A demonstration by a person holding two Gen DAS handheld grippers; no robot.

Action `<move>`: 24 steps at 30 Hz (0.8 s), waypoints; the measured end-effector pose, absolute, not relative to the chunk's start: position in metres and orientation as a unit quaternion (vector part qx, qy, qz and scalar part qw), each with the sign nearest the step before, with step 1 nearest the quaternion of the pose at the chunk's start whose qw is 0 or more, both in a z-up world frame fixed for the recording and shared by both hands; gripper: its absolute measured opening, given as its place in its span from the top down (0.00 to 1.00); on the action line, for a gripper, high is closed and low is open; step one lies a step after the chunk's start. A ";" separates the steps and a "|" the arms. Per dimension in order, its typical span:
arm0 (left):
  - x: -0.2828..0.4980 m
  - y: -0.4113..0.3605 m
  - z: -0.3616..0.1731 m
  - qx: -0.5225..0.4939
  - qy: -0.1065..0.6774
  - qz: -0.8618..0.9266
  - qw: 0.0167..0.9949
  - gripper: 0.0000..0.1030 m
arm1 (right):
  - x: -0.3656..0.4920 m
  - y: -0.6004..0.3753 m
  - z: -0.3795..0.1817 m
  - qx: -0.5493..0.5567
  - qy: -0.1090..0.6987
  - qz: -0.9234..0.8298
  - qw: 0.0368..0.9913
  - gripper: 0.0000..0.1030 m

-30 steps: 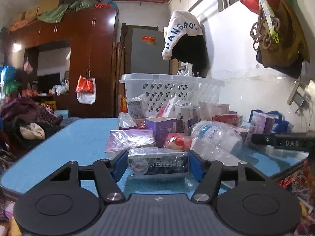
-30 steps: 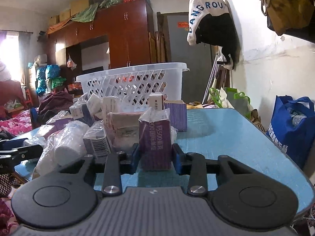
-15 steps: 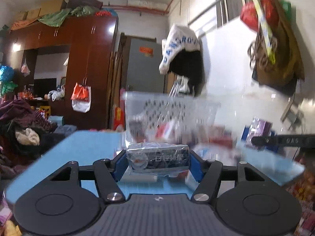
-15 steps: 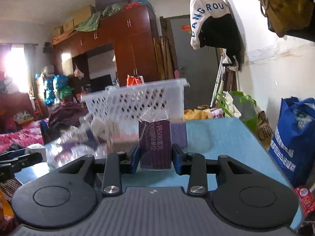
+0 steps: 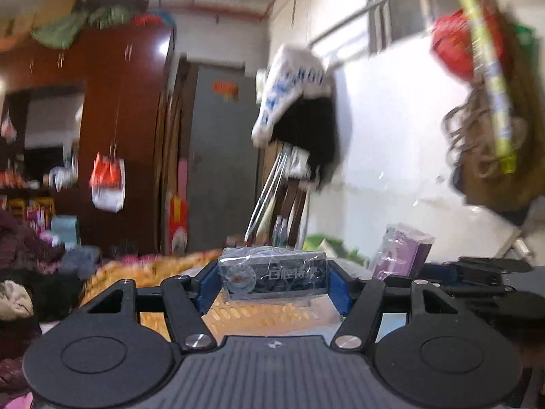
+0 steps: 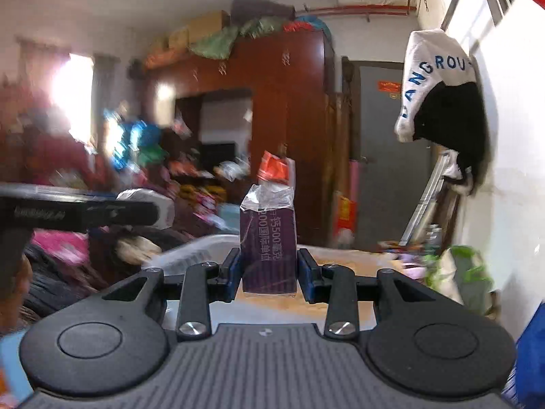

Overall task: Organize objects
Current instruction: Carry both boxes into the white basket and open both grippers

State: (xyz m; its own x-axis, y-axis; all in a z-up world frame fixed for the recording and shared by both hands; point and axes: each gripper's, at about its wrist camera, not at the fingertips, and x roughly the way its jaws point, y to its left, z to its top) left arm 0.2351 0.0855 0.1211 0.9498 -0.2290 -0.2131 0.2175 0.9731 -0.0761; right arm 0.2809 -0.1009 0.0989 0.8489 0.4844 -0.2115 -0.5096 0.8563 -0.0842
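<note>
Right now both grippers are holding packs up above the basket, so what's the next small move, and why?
Probably lower both a little, then open. The left gripper grips a wrapped grey pack and the right gripper an upright purple box. The basket lies just below each, so a short drop should land them inside rather than on its rim.

The purple box (image 6: 268, 248), at centre of the right wrist view, shows "500" among Chinese characters running sideways. At upper right, the white garment (image 6: 432, 68) on the wall carries blue letters "ANGROU". Print elsewhere is too blurred to read.
</note>
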 end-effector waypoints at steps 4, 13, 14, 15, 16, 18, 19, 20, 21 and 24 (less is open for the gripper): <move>0.288 0.075 0.111 -0.012 0.165 -0.096 0.981 0.35 | 0.319 -0.095 0.084 -0.075 0.128 0.248 0.957 0.63; 0.281 0.084 0.089 -0.022 0.161 -0.083 0.983 0.08 | 0.289 -0.115 0.077 -0.054 0.095 0.224 0.968 0.00; 0.270 0.087 0.090 -0.024 0.150 -0.083 0.985 0.08 | 0.280 -0.119 0.079 -0.051 0.083 0.228 0.969 0.00; 0.257 0.090 0.091 -0.030 0.143 -0.087 0.985 0.08 | 0.264 -0.128 0.078 -0.043 0.077 0.233 0.968 0.00; 0.244 0.094 0.092 -0.041 0.139 -0.091 0.985 0.08 | 0.254 -0.136 0.077 -0.033 0.076 0.236 0.968 0.00; 0.212 0.100 0.088 -0.050 0.138 -0.088 0.985 0.08 | 0.230 -0.150 0.071 -0.021 0.075 0.242 0.967 0.00; 0.193 0.101 0.083 -0.051 0.130 -0.086 0.986 0.08 | 0.213 -0.159 0.063 -0.014 0.070 0.245 0.967 0.00; 0.170 0.102 0.074 -0.050 0.122 -0.085 0.988 0.08 | 0.205 -0.164 0.060 -0.010 0.069 0.246 0.967 0.00; 0.155 0.101 0.067 -0.046 0.120 -0.088 0.988 0.08 | 0.191 -0.172 0.051 0.000 0.070 0.242 0.968 0.00; 0.107 0.096 0.036 -0.053 0.107 -0.086 0.989 0.08 | 0.176 -0.178 0.032 0.026 0.079 0.211 0.974 0.00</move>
State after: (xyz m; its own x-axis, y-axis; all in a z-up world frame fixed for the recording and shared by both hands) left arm 0.1070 0.0964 0.0356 0.9624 -0.1809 -0.2026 0.1581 0.9796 -0.1237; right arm 0.1759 -0.1785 0.0321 0.8982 0.4156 -0.1432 -0.4073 0.9094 0.0843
